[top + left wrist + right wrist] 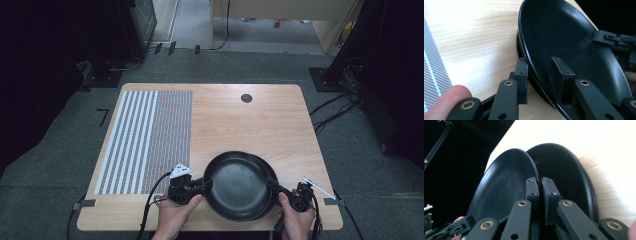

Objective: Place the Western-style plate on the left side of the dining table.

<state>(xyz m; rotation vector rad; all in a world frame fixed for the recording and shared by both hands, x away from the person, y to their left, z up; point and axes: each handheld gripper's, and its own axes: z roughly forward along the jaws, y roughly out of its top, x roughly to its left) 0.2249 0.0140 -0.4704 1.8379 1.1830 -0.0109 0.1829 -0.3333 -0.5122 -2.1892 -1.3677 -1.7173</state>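
Near the front edge of the table [280, 107], two black plates lie stacked, the top plate [235, 182] shifted a little to the left of the bottom plate [271, 175], whose rim peeks out as a dark crescent on the right side. Both sit on bare wood, right of the striped mat [145, 140] and well short of the small dark disc [246, 98] at the far side.

From the left, the left gripper [207, 184] bites the top plate's rim. Its own view makes this plain: one jaw lies inside the dish against the glossy inner wall, the other outside under the lip, and the rim runs between them. So it is clamped on the top plate [564, 37]. The left hand [175, 212] holds the tool from below, a fingertip showing at the lower left corner of that view.

From the right, the right gripper [270, 184] takes the same plate's opposite edge. In its view the two jaws stand almost together with the thin rim of the top plate [506, 185] pinched between them, while the bottom plate [566, 177] lies beyond, on the pale wood. The right hand [295, 217] grips the tool near the table's corner, a cable looping beside it.
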